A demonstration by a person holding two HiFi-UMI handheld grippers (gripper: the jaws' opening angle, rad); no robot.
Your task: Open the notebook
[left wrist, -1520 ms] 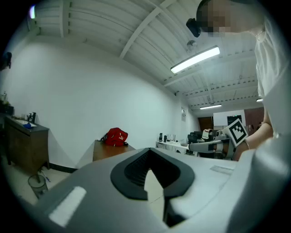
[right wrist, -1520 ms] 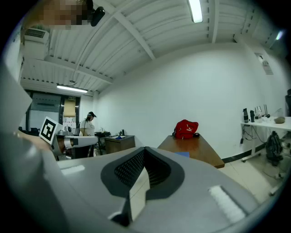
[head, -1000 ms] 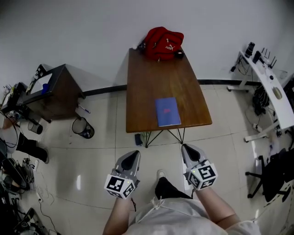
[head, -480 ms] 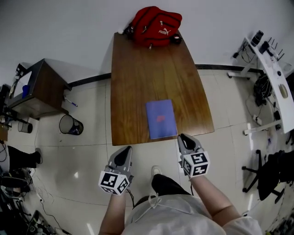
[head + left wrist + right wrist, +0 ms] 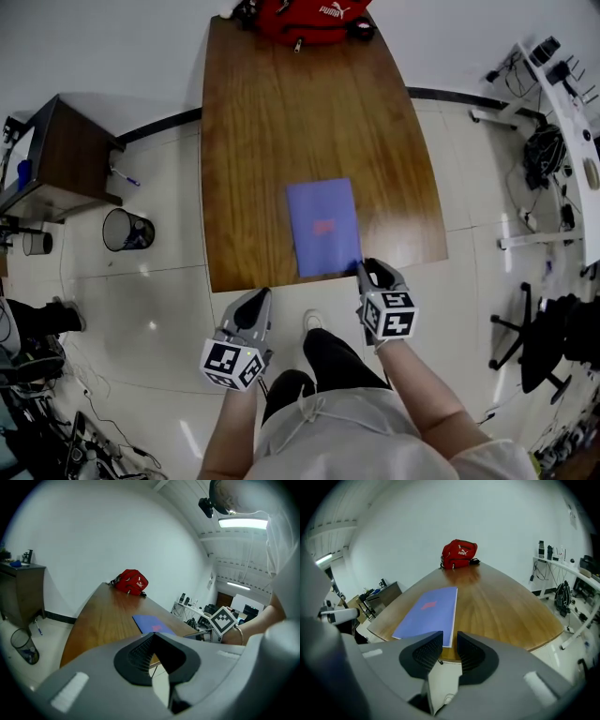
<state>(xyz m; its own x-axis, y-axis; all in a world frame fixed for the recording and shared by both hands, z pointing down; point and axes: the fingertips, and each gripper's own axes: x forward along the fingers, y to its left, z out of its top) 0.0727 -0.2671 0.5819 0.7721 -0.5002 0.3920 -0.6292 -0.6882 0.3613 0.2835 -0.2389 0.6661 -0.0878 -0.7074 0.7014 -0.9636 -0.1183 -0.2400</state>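
Closed blue notebook with a red cover mark, lying flat on the wooden desk near its front edge. Right tool, jaws apart and opening with nothing between them, aimed at the notebook's near right corner, just short of it. Left tool, jaws pressed together and empty, held off the desk's front edge. Red bag at the desk's far end. Mesh wastebasket on the floor to the left; something bluish inside, not identifiable.
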